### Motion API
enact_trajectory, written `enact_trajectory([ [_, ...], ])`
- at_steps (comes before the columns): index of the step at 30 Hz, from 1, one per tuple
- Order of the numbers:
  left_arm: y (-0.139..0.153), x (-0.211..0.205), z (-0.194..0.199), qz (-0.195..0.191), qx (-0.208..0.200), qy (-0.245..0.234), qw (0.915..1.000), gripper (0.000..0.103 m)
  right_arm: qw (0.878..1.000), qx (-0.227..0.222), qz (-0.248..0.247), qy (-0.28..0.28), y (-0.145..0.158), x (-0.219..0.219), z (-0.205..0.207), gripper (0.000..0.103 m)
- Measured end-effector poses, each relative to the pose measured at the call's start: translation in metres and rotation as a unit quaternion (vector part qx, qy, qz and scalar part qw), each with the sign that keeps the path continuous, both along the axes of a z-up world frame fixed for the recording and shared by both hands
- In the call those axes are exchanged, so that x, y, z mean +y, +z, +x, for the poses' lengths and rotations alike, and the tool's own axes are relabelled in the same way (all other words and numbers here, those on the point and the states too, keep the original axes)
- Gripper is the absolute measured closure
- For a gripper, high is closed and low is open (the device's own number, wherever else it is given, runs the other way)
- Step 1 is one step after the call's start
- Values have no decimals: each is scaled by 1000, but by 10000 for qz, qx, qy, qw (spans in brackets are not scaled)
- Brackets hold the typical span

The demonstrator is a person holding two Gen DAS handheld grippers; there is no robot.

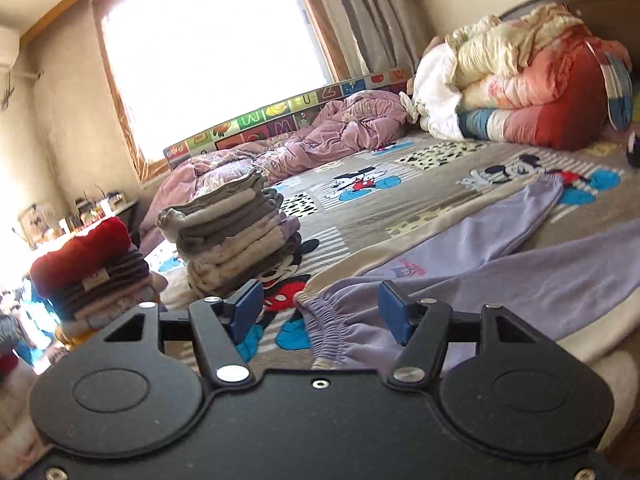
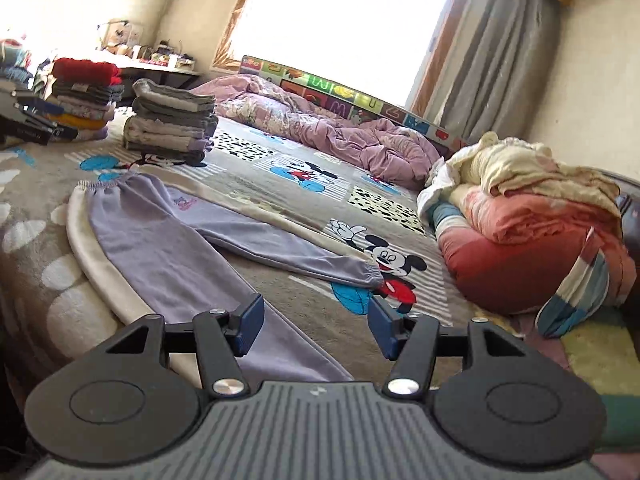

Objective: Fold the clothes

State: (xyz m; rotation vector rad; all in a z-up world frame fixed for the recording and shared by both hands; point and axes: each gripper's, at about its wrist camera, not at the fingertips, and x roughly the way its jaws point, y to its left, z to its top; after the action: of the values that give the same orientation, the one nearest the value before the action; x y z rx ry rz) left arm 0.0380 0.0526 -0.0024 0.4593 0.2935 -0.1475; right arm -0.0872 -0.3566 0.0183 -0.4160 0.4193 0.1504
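The lilac trousers (image 2: 168, 248) lie spread flat on the bed (image 2: 280, 184), waistband toward the folded stacks (image 2: 172, 124). I judge them light, limp and non-fragile; grip at waistband and cuff hems. My left gripper (image 1: 320, 312) and right gripper (image 2: 316, 328) hover with jaws spread, pinching nothing.
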Motion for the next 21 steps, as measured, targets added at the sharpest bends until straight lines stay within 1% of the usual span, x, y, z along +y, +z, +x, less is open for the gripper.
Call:
enact_trajectory([
  [2, -11, 1, 0, 562, 55, -178, 9982, 40, 9987, 73, -475, 159, -3, 6, -1, 45],
  [3, -19, -1, 0, 865, 111, -305, 9957, 40, 9974, 147, -661, 235, -7, 8, -1, 45],
  [5, -36, -5, 2, 1440, 223, -521, 9880, 40, 9945, 354, -910, 373, -20, 11, 1, 45],
  [7, -55, -10, 10, 1924, 333, -616, 9788, 40, 9915, 547, -1069, 491, -35, 16, 5, 45],
  [8, -61, -10, 16, 2013, 421, -597, 9768, 40, 9905, 632, -1096, 541, -43, 22, 5, 45],
  [9, -61, -9, 25, 1844, 534, -516, 9800, 43, 9893, 716, -1123, 592, -51, 27, 6, 45],
  [10, -58, -6, 34, 1569, 638, -440, 9846, 48, 9884, 791, -1129, 642, -58, 32, 8, 45],
  [11, -52, -3, 45, 1194, 732, -357, 9895, 57, 9877, 853, -1109, 691, -64, 36, 11, 45],
  [12, -45, -1, 58, 715, 817, -268, 9937, 60, 9874, 899, -1075, 734, -68, 40, 13, 46],
  [13, -38, 2, 71, 235, 899, -179, 9955, 61, 9874, 926, -1024, 769, -71, 43, 16, 46],
  [14, -30, 4, 84, -246, 979, -88, 9948, 63, 9878, 981, -906, 799, -74, 46, 19, 46],
  [15, -25, 5, 98, -686, 1092, -34, 9916, 65, 9886, 1056, -702, 814, -75, 48, 23, 46],
  [16, -22, 5, 114, -1083, 1238, -17, 9864, 65, 9892, 1112, -486, 821, -73, 49, 27, 46],
  [18, -23, 2, 145, -1791, 1493, -4, 9724, 67, 9894, 1188, -49, 830, -69, 51, 36, 46],
  [20, -29, -2, 172, -2285, 1711, 91, 9583, 67, 9892, 1156, 394, 814, -63, 52, 43, 45],
  [21, -38, -3, 185, -2342, 1945, 205, 9523, 67, 9881, 1154, 634, 794, -60, 51, 47, 45],
])
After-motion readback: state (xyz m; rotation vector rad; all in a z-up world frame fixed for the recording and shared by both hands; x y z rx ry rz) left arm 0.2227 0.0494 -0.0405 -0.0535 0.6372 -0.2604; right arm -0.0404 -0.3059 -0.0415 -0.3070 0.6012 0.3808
